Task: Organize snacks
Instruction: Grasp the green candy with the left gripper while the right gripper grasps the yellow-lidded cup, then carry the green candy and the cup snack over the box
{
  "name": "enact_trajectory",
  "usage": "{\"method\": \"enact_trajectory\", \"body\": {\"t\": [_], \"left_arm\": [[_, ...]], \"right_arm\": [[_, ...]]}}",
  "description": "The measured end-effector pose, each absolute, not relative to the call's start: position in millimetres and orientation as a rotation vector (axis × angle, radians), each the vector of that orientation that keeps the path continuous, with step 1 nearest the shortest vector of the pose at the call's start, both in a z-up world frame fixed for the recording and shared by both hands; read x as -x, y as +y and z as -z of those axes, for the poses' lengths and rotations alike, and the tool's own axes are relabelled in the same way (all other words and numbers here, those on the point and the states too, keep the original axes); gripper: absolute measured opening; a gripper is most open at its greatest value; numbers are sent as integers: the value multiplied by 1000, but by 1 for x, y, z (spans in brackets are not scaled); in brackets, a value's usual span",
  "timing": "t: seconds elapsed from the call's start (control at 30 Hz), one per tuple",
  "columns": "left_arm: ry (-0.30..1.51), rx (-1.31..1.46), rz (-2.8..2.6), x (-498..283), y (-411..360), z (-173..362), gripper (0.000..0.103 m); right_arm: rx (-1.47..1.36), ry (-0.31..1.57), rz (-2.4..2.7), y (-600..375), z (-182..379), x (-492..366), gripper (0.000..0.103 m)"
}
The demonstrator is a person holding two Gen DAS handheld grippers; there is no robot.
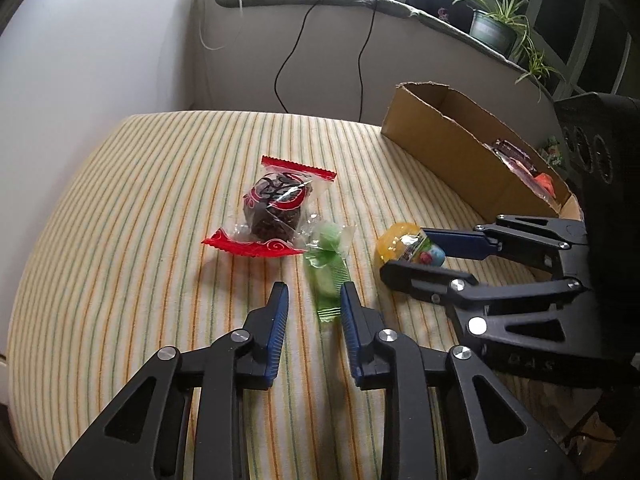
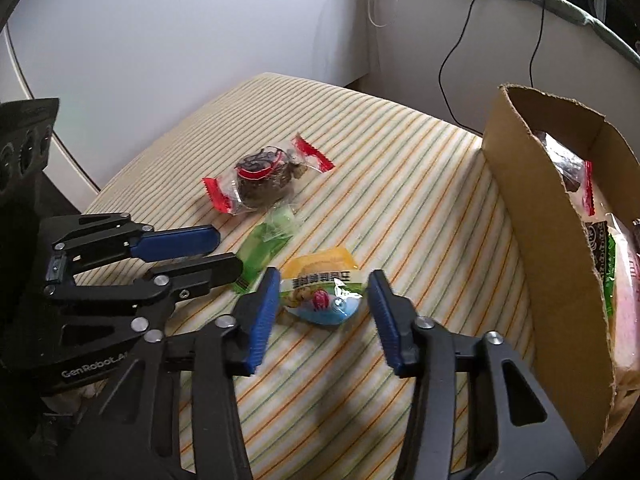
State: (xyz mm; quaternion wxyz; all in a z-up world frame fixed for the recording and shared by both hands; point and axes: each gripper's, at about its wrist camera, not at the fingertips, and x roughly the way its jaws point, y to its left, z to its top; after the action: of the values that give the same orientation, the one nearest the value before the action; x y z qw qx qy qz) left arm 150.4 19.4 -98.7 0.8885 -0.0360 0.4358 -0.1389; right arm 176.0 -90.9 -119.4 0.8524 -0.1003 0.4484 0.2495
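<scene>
Three snacks lie on the striped cloth: a dark cake in a clear red-edged wrapper [image 1: 276, 204] [image 2: 262, 178], a green wrapped candy [image 1: 328, 268] [image 2: 266, 242], and a yellow jelly cup [image 1: 408, 246] [image 2: 320, 288]. My left gripper [image 1: 314, 300] [image 2: 224, 250] is open, its right finger beside the green candy's near end. My right gripper [image 2: 324, 298] [image 1: 404, 250] is open, with its fingers on either side of the jelly cup. A cardboard box [image 1: 452, 148] [image 2: 548, 216] at the right holds several packets.
The table with the striped cloth [image 1: 132, 208] ends at a white wall on the left. A grey sofa back [image 1: 320, 44] with black cables stands behind. Potted plants [image 1: 496, 24] sit on a ledge at the far right.
</scene>
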Motion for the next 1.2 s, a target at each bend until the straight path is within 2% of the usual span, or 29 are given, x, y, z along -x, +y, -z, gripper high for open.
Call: {"method": "enact_trajectory", "body": {"t": [0.1,0.17,0.4,0.43,0.57,1.2], "left_arm": [[909,59,291,-151,16,99,27],[914,51,293,-153,13,100,33],[938,-14,276,-165,-2,102,33],[939,-23,273,-167,-4,103,33],[927,-75,261,-167,-11,104,20],[870,58,254,-139,5,79,19]], "right_arm": [[195,950,-518,-96,119,-177,41],[189,950,-507,-99,119,-176,41],[177,951,-483,-111,118,-170,41],[176,950,-479,-114,117,-168,41],[170,948,-470,-118,117,-165,41],[129,909,-491,-125,98,-151,38]]}}
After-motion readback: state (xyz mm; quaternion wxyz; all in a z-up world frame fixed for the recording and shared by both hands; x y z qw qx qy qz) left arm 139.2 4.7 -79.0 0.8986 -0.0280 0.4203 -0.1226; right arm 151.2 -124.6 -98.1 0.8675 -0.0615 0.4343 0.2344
